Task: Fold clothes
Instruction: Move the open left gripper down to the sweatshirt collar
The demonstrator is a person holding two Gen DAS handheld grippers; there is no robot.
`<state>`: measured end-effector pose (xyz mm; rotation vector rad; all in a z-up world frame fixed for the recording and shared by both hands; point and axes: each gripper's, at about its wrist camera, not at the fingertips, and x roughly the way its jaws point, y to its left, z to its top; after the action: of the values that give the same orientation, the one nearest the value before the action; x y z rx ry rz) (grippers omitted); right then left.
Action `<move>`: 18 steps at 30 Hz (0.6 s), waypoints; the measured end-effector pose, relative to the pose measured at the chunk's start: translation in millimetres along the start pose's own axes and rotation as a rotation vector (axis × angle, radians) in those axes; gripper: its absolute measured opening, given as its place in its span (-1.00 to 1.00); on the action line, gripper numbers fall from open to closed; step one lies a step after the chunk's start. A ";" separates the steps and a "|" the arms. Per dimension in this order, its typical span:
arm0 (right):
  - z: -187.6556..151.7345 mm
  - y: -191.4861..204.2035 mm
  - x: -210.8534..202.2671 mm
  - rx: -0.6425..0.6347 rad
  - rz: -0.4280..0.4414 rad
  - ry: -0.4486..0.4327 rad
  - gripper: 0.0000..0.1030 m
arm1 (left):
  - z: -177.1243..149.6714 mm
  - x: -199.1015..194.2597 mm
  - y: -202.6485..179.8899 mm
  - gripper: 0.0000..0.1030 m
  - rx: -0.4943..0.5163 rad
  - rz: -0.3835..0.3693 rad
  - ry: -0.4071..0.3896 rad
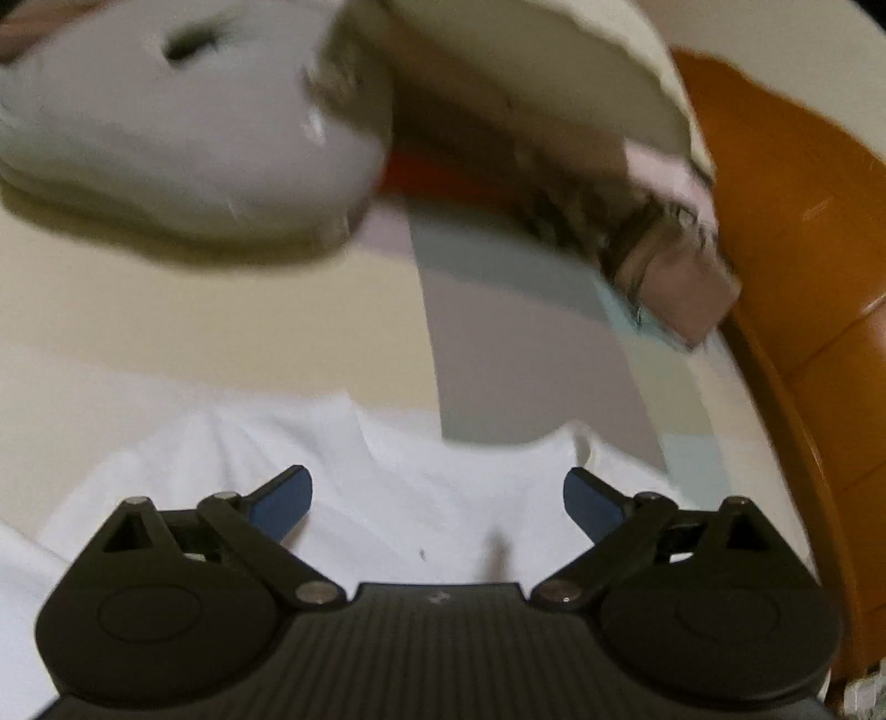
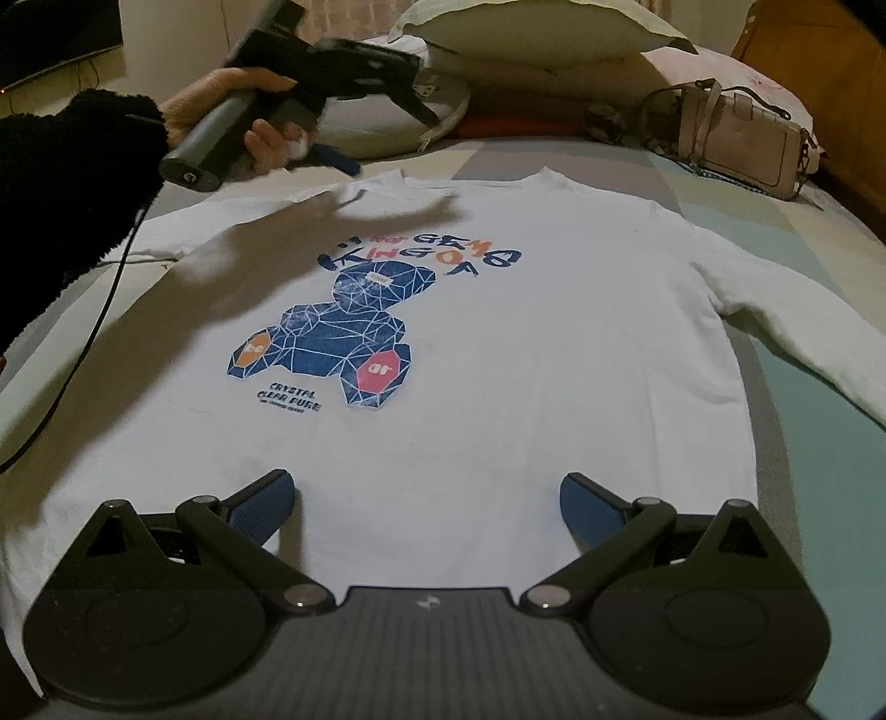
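Observation:
A white long-sleeved sweatshirt (image 2: 498, 310) with a blue bear print (image 2: 338, 338) lies flat, front up, on the bed, collar at the far end. My right gripper (image 2: 426, 509) is open and empty just above the hem. My left gripper (image 1: 437, 507) is open and empty above the collar area (image 1: 387, 443); in the right wrist view it (image 2: 365, 111) hovers in a hand over the far left shoulder. The right sleeve (image 2: 803, 332) lies spread outward.
Pillows (image 2: 531, 39) and a grey cushion (image 1: 183, 138) lie at the head of the bed. A beige handbag (image 2: 736, 138) sits at the far right. An orange wooden bed frame (image 1: 803, 221) borders the right side. A black cable (image 2: 72, 376) hangs at left.

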<state>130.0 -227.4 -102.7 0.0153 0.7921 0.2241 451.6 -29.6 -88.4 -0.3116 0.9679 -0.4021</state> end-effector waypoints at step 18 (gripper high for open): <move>1.0 -1.5 -7.7 0.032 0.003 0.024 1.00 | -31.9 -164.7 38.7 0.89 0.069 0.193 -0.132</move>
<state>125.7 -230.3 -96.7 0.0439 0.8195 0.2150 349.3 78.4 -1.8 -0.1781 0.8444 -0.2348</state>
